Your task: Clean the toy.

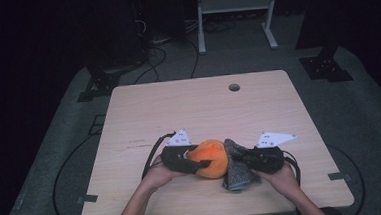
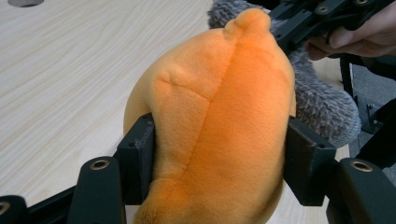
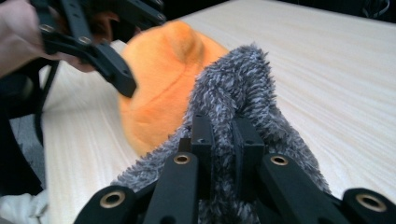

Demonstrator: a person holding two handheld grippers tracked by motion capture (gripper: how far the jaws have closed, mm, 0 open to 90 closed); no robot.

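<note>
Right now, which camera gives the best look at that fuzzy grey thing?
The right gripper view: the grey fuzzy cloth rises close up, pinched between the right gripper's jaws. The high view shows it small and dim beside the orange plush toy. The left gripper view shows grey fuzz peeking from behind the toy.

Both grippers have 2 black jaws with brass-ringed screw holes, black cables, white triangular plates.

Left gripper half-closed, clamping; right gripper pinched tight.
</note>
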